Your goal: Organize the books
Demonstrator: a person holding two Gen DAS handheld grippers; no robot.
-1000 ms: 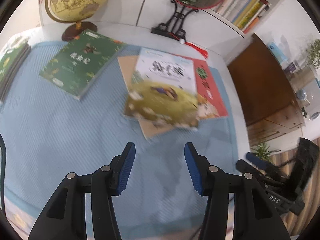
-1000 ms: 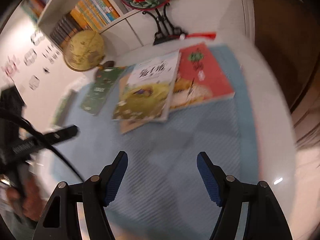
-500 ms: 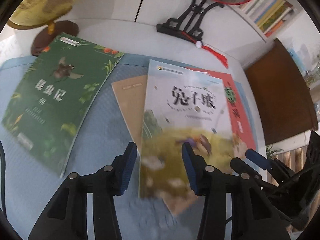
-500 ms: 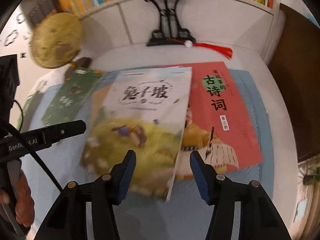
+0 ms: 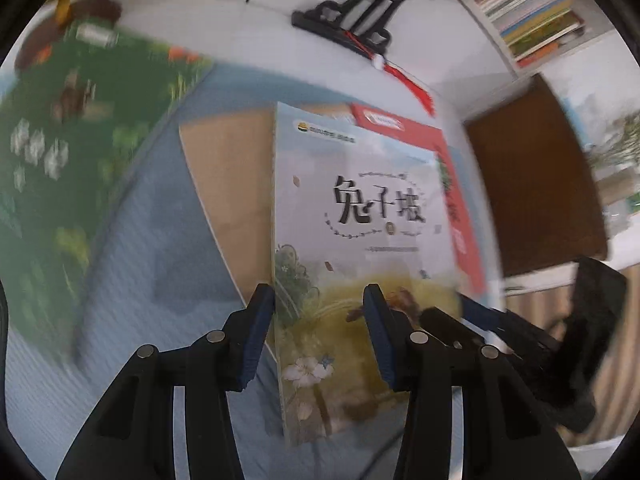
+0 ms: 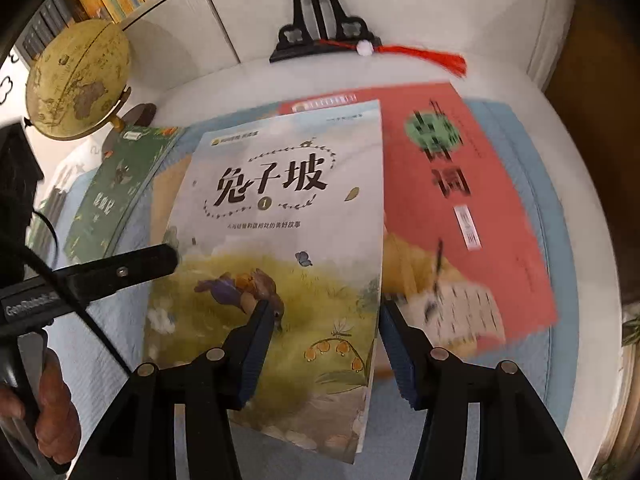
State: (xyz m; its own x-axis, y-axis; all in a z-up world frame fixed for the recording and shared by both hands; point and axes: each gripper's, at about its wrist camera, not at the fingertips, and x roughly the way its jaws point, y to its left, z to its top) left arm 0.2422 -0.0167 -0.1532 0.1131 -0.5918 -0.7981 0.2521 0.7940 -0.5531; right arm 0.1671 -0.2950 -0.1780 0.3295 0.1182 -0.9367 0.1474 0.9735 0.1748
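Note:
A pale picture book with a bird on its cover (image 5: 360,216) (image 6: 280,220) lies on top of a tan book (image 5: 232,184) and a red book (image 6: 472,200) (image 5: 456,184) on a blue mat (image 5: 132,264). A green book (image 5: 64,152) (image 6: 116,188) lies to the left. My left gripper (image 5: 318,312) is open, its jaws straddling the picture book's left edge. My right gripper (image 6: 326,332) is open, its jaws straddling the book's right edge. Each gripper shows in the other's view, the right one (image 5: 492,320) and the left one (image 6: 120,268).
A globe (image 6: 76,80) stands at the back left. A black ornament stand (image 6: 320,36) with a red tassel (image 6: 432,56) stands at the back middle. Bookshelves (image 5: 536,20) run behind. A brown cabinet (image 5: 532,176) is to the right.
Both grippers have moved forward and down to the picture book, and now straddle its left and right edges. Both stay open. The books have not moved.

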